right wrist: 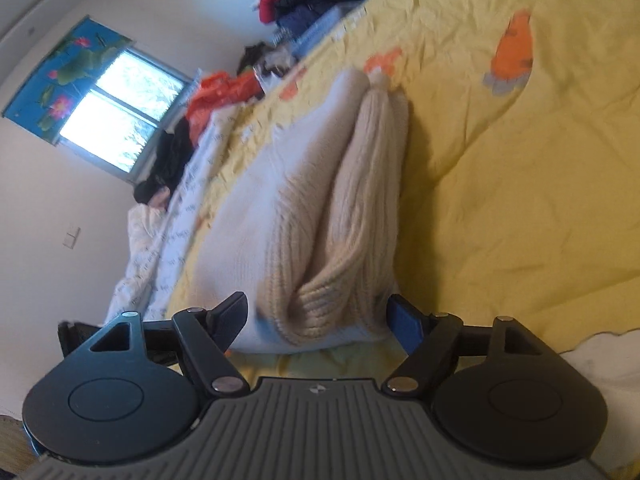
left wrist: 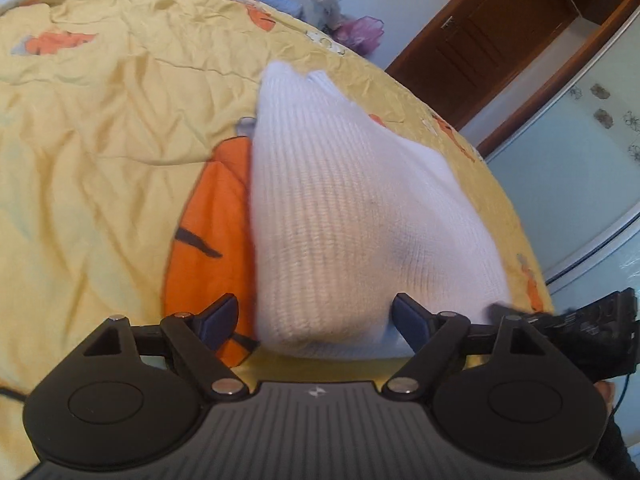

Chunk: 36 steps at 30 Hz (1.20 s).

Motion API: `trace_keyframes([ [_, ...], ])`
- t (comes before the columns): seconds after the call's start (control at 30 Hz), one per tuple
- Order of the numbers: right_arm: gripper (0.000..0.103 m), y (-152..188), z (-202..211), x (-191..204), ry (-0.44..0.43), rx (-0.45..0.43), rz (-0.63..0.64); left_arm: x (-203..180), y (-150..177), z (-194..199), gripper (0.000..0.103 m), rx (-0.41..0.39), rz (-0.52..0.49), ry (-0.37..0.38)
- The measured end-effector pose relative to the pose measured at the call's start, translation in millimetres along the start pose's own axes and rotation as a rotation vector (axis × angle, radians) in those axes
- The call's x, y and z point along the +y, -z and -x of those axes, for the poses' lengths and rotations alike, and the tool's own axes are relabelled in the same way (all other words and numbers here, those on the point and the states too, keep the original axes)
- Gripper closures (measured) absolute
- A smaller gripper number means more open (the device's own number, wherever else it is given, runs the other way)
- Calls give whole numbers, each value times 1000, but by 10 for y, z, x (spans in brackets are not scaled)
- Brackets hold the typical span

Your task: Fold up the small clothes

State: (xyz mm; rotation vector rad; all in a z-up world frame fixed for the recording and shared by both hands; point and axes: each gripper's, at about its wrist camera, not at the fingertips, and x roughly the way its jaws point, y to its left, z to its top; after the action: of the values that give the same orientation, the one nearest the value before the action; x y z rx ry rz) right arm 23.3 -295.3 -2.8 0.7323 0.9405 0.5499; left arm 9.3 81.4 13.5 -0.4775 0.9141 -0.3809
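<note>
Left wrist view: left gripper (left wrist: 316, 318) spread wide around cream ribbed knit sweater (left wrist: 344, 216), folded near yellow bedsheet's (left wrist: 100, 128) edge, gripping nothing. Right gripper (right wrist: 318, 320) likewise agape, seemingly clear of loose folds. Risk: bundle springing open, unpinned.

The knitted garment (left wrist: 340, 216) was white to cream with a fine ribbed pattern, and in the right wrist view its folds (right wrist: 360, 216) looked beige. It lay on a pale yellow bed cover (left wrist: 100, 120) printed with orange cartoon figures (left wrist: 212, 232) with black marks. The door (left wrist: 492, 40) was dark brown, and the window blind (right wrist: 64, 68) was blue with pink lotus flowers.
</note>
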Motion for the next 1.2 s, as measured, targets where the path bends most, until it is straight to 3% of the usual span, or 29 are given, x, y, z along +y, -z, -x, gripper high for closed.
trace_keyframes([
  [0.03, 42, 13, -59, 39, 16, 13, 19, -58, -9, -6, 40, 2, -24, -7],
  [0.1, 51, 43, -84, 208, 20, 31, 96, -161, -20, 23, 45, 4, -68, -46],
  [0.2, 57, 121, -11, 409, 61, 30, 197, -159, -12, -10, 45, 27, -87, -65],
  [0.3, 59, 104, -49, 170, 65, 64, 127, -134, 25, -44, 43, 39, -79, -71],
  [0.43, 45, -27, 152, 201, 34, 22, 124, -190, 38, 129, 26, 15, -125, -92],
  [0.53, 33, -314, 414, 312, 19, -126, 160, -212, 52, 217, 23, -14, -150, -94],
  [0.6, 33, -536, 421, 360, 26, -175, 161, -210, 36, 188, 23, -16, -139, -98],
  [0.7, 33, -881, 108, 380, 29, -156, 160, -213, 14, 43, 23, 6, -122, -110],
  [0.77, 34, -1058, -207, 355, 97, -104, 155, -235, 18, -35, 23, 13, -119, -111],
  [0.8, 39, -1117, -361, 338, 135, -82, 155, -254, 19, -56, 23, 17, -121, -112],
  [0.87, 79, -1170, -632, 329, 161, -35, 175, -303, 15, -98, 22, 22, -131, -114],
  [0.9, 86, -1183, -701, 381, 190, -37, 222, -325, 7, -116, 20, 20, -134, -119],
  [0.97, 89, -1243, -752, 456, 246, -72, 334, -357, -10, -202, 20, 30, -136, -119],
  [1.0, 89, -1306, -817, 387, 286, -64, 321, -364, -13, -242, 18, 29, -141, -114],
  [1.07, 89, -1350, -859, 246, 277, -69, 253, -373, -14, -293, 12, 23, -152, -146],
  [1.1, 84, -1317, -834, 243, 269, -79, 233, -379, -10, -268, 12, 22, -157, -151],
  [1.13, 71, -1267, -793, 270, 273, -84, 229, -384, -4, -213, 12, 21, -166, -153],
  [1.2, 63, -1115, -620, 365, 278, -111, 259, -419, 47, 13, 12, -16, -218, -177],
])
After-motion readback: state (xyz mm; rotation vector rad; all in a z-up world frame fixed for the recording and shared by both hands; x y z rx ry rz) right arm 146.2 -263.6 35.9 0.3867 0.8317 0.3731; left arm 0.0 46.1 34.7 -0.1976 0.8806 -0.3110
